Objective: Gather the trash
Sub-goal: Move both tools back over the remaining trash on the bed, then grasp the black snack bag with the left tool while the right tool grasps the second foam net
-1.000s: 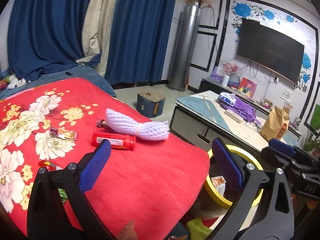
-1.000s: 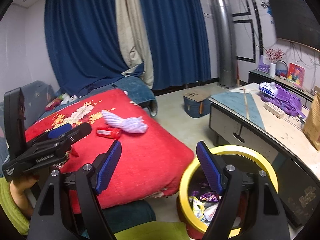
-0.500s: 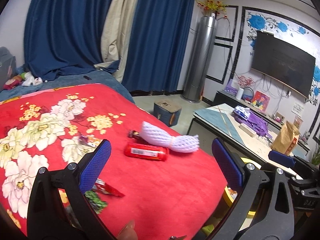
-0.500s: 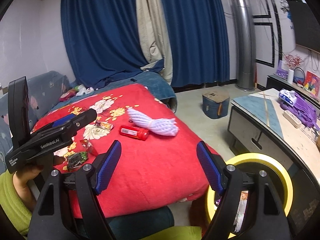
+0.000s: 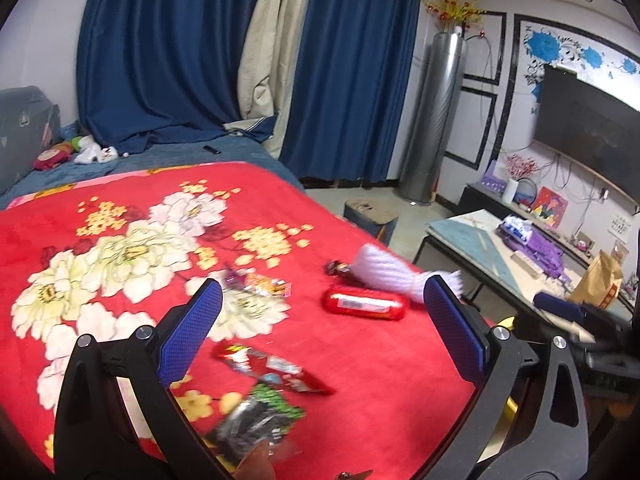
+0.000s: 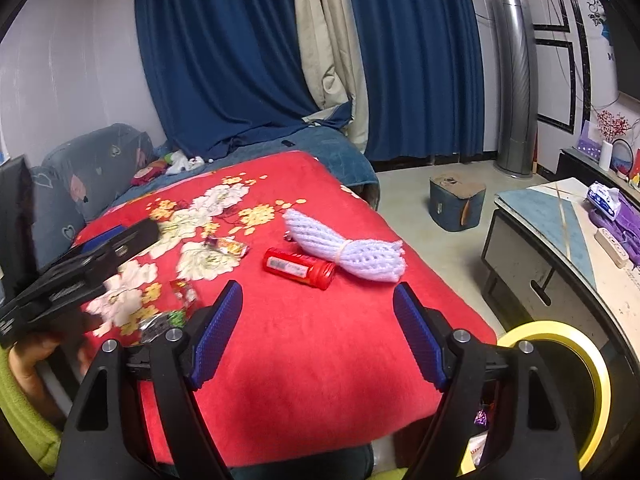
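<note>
A: Where's the trash lying?

B: All of it is on the red flowered blanket [image 6: 304, 360] over the bed. A red cylindrical container [image 6: 298, 268] lies on its side near the middle, with a white foam fruit net [image 6: 344, 246] just behind it, the two nearly touching. A small dark candy wrapper [image 5: 337, 267] peeks out at the net's far end.

A: And the flatter pieces?

B: An orange-and-silver snack wrapper [image 6: 228, 246] sits on a white flower print, well left of the container. Nearer the camera there's a red wrapper [image 5: 272, 366] and, just below it, a green-and-silver packet [image 5: 256, 416] (blurred, so I can't read the print).

A: The claws?

B: The left claw [image 5: 322, 328] is released, blue pads spread wide with nothing between them, hovering above the red wrapper and the packet. The right claw [image 6: 318, 332] is also spread and empty, over bare blanket short of the container. A hand [image 6: 32, 364] in a green sleeve grips the left tool's handle.

A: The bin?

B: A yellow-rimmed trash bin [image 6: 576, 340] stands on the floor off the blanket's right corner, beside a low tabletop [image 6: 560, 216]; wrappers show inside it.
</note>
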`<move>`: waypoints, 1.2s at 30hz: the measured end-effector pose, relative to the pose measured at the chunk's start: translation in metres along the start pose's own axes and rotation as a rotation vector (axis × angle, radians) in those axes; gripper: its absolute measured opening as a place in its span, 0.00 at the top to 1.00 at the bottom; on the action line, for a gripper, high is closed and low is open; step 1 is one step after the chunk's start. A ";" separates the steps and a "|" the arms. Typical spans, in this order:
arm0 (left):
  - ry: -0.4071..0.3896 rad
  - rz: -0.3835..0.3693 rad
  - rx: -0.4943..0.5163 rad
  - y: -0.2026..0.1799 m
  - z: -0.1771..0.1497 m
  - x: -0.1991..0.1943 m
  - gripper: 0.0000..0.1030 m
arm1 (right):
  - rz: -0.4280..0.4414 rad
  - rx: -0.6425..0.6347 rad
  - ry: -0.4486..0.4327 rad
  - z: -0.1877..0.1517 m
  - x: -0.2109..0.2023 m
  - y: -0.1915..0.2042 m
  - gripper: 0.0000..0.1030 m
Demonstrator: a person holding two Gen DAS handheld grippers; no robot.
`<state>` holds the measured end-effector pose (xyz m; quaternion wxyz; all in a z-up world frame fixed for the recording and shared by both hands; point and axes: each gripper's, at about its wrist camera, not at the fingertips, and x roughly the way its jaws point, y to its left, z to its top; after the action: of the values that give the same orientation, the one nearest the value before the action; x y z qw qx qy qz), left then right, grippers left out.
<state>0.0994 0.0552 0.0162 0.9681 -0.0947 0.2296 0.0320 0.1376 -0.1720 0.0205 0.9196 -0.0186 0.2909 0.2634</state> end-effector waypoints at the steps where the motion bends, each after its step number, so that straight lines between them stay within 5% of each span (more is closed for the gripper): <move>1: 0.011 0.004 0.001 0.006 -0.002 0.001 0.10 | -0.004 0.004 0.005 0.002 0.006 -0.003 0.27; 9: 0.161 0.014 0.043 0.046 -0.023 0.013 0.10 | -0.054 0.072 0.086 0.014 0.070 -0.035 0.27; 16: 0.315 -0.048 0.080 0.058 -0.050 0.025 0.10 | -0.068 0.100 0.172 0.018 0.118 -0.056 0.27; 26: 0.406 -0.099 0.134 0.047 -0.067 0.034 0.16 | 0.000 0.134 0.232 0.016 0.150 -0.065 0.27; 36: 0.454 -0.116 0.152 0.042 -0.076 0.034 0.37 | 0.076 0.110 0.239 0.007 0.143 -0.057 0.64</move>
<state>0.0919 0.0821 -0.0731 0.8964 -0.0393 0.4371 -0.0631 0.2692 -0.1521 -0.0584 0.8673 0.0116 0.4131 0.2774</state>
